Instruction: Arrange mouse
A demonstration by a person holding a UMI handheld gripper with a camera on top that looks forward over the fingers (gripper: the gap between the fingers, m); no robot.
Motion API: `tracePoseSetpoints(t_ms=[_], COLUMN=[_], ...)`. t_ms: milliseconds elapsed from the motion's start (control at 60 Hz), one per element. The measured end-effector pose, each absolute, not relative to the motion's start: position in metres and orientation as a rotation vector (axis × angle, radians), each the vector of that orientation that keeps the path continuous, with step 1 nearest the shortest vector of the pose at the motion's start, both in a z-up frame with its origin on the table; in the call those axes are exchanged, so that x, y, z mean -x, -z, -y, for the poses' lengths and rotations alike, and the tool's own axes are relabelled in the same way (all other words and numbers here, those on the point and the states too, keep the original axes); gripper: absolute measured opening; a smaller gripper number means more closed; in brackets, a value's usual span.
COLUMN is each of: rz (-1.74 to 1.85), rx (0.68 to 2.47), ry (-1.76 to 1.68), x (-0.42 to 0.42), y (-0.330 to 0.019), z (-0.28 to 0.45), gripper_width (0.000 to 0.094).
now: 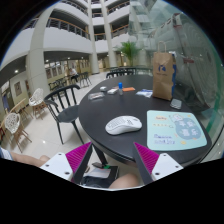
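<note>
Big bright hall with tall white balconies all around. On the left stands a black chair (62, 104) by a round dark table (100, 118). A white mouse (123, 124) lies on the table, just ahead of the gripper (112, 160), whose fingers are spread apart, holding nothing. Right of the mouse lies a colourful pad (176, 129). Behind it stands a brown bag (163, 75).

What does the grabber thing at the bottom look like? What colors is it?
The tool has two fingers, each with a bright magenta pad shaped like a pointy triangle on its inner face. Between them at the base sits a dark, boxy part with a pale patch on it. No cables or markings are clear enough to make out.
</note>
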State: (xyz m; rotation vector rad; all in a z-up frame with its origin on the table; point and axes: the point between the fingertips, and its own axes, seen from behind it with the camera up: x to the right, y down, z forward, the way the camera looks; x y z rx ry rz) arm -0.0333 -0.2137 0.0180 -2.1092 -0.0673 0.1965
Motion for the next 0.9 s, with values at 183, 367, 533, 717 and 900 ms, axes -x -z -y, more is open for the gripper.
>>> tracePoseSetpoints(t_ms=[183, 367, 533, 717, 900], rz=[0.092, 0.041, -0.002, -0.080, 0.014], rx=[2.125, 2.155, 2.206, 2.249, 2.167], ry=[-0.113, -0.071, -0.010, -0.002, -0.095], x=[0.041, 0.044, 0.033, 0.027, 0.037], y=[0.012, 0.014, 0.016, 0.020, -0.029], z=[0.152, 0.094, 0.034, -0.006, 0.009], gripper_width=[0.0837, 0.0848, 0.0846, 0.0477, 0.0379])
